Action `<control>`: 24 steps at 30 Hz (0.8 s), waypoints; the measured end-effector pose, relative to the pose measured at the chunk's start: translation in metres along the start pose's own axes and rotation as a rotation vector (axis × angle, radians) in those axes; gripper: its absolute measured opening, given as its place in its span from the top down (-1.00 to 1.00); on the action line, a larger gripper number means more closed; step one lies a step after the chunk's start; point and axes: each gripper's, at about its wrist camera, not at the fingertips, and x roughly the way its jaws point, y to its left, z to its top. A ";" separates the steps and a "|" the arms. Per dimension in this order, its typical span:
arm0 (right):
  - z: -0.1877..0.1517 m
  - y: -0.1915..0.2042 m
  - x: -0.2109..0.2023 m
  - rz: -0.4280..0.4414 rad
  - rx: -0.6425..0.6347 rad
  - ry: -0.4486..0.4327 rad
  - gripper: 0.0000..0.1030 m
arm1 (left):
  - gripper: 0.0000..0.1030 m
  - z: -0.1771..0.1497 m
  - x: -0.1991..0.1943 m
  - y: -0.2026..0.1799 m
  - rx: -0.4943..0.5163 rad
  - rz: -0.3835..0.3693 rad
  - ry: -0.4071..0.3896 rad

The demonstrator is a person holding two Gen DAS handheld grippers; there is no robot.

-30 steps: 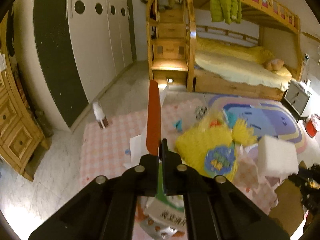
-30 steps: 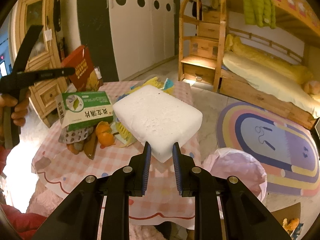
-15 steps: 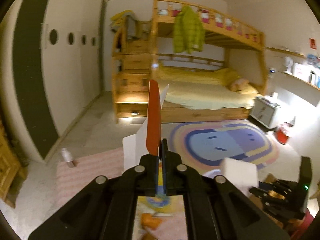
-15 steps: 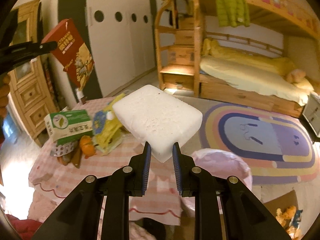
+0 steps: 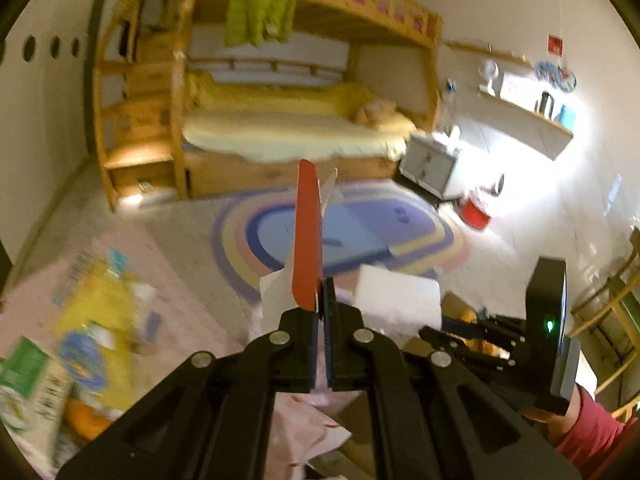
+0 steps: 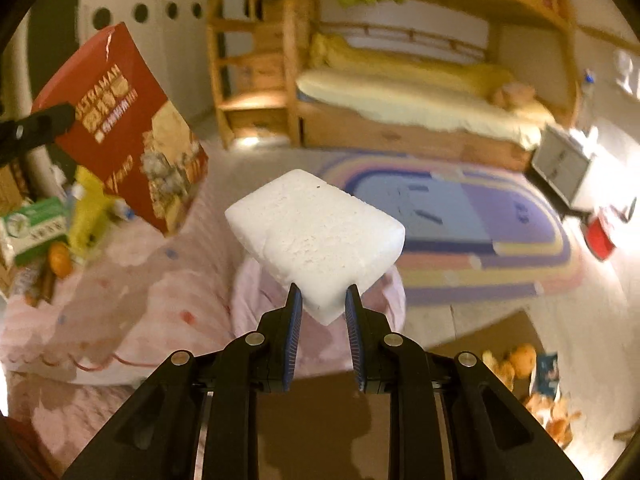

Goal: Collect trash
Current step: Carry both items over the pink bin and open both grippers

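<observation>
Left wrist view: the left gripper is clamped on a red carton, seen edge-on and upright, held above the pink checked table; the right gripper's white foam block is just to its right. Right wrist view: the right gripper pinches a corner of the foam block above a pink-lined bin; the carton hangs at left, over the table.

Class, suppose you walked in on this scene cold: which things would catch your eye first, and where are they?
The white foam block, pinched at one corner by the right gripper, hangs above a pink-lined bin. To its left, the left gripper is shut on a red snack box held up over the pink checked table, where more litter lies.
</observation>
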 end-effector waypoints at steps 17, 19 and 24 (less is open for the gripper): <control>-0.004 -0.035 0.100 -0.029 0.128 0.189 0.25 | 0.37 -0.005 0.111 -0.006 -0.018 -0.067 0.178; -0.002 -0.036 0.101 -0.028 0.140 0.183 0.13 | 0.09 -0.006 0.108 -0.001 -0.032 -0.060 0.171; -0.003 -0.038 0.085 -0.028 0.163 0.167 0.10 | 0.00 -0.010 0.096 0.007 -0.060 -0.032 0.169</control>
